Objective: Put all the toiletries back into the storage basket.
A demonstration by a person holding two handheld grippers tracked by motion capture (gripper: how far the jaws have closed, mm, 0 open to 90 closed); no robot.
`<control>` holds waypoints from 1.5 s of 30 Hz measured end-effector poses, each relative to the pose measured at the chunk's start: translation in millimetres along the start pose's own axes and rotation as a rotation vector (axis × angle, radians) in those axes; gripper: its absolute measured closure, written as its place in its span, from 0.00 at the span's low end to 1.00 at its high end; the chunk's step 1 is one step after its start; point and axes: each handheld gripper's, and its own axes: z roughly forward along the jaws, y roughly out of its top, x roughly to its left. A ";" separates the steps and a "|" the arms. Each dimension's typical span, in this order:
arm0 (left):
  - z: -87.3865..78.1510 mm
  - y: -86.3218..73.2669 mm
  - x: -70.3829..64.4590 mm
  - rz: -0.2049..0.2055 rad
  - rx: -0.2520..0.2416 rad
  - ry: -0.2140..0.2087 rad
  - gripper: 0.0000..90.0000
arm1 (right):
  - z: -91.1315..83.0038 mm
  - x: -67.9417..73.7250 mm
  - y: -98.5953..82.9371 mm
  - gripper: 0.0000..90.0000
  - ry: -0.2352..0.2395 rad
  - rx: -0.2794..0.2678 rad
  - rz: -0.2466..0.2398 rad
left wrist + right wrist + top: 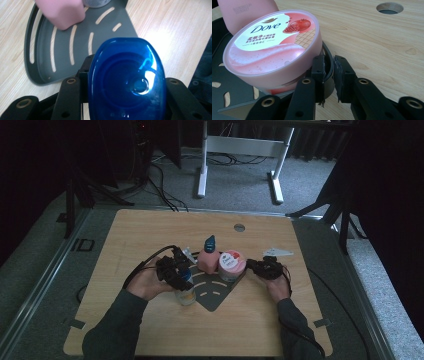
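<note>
The pale wooden counter [150, 235] carries a dark grey fan-shaped slotted tray [216, 296], and the work in hand looks like loading toiletries onto it. On the tray's far part stand a pink squat plastic bottle [207, 261] and, beside it, a round pink Dove tub with a pomegranate label [231, 265].

The right gripper [251, 265] has its jaws pinched on the tray's raised rim beside the tub; best to hold that edge firmly so the tray cannot slide.

The left gripper [181, 271] is clamped on a clear bottle with an oval blue cap [186, 285], upright at the tray's near left edge. I would keep it vertical, lower it well apart from the pink bottle, and loosen the jaws only once its base sits flat.
</note>
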 end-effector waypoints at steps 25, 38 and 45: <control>14.5 32.0 -1.3 -0.022 -0.015 0.013 0.61 | 0.0 0.1 -0.1 0.88 0.000 -0.001 -0.001; 24.9 48.7 -0.8 -0.033 -0.014 0.011 0.61 | 0.0 0.1 -0.2 0.88 0.000 -0.002 -0.001; 31.6 55.2 0.4 -0.047 -0.005 0.011 0.61 | 0.0 0.1 -0.2 0.88 0.000 -0.002 0.000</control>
